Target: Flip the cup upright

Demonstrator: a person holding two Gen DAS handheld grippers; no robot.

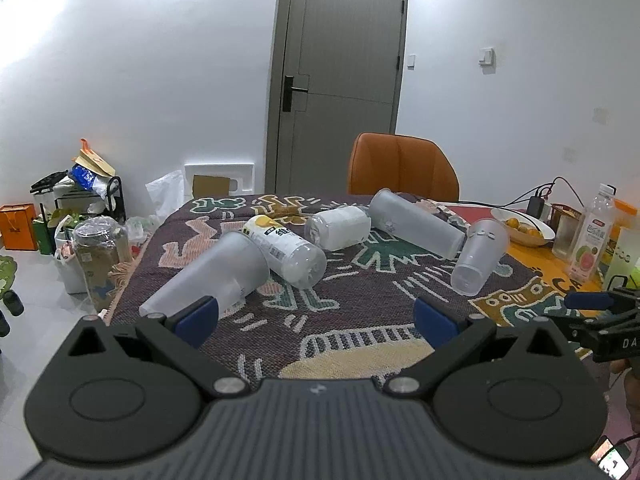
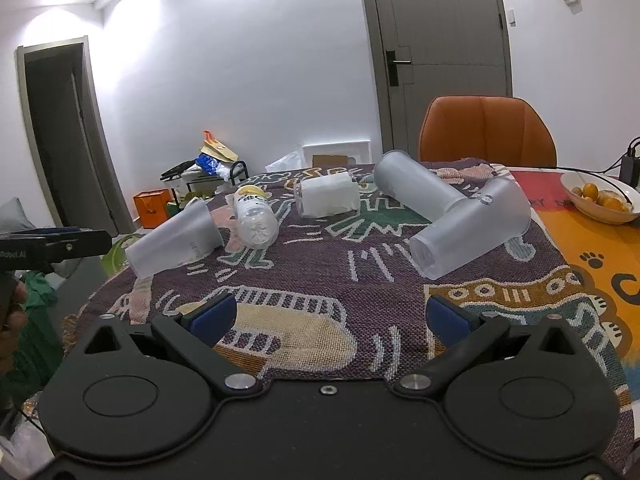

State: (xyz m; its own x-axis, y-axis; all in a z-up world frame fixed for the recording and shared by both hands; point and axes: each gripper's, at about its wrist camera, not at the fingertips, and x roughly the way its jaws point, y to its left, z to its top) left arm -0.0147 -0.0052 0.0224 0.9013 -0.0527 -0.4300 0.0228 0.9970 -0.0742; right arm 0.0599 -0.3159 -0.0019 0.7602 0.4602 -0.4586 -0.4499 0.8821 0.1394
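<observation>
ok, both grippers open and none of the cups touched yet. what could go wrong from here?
1. The left frosted cup lies at the table's left edge; a nudge from the left hand-held gripper could roll it off.
2. The right frosted cup touches the long frosted cup; lifting it may set that one rolling.
3. The printed cup touches the left cup, so grasping either may shift the other.

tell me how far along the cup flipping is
Nothing looks done: all five cups lie on their sides on the patterned cloth, including the near-left cup, the printed cup and the near-right cup. Nothing is in hand either; the left tool and right tool are both open, short of the cups. Every flip remains.
</observation>
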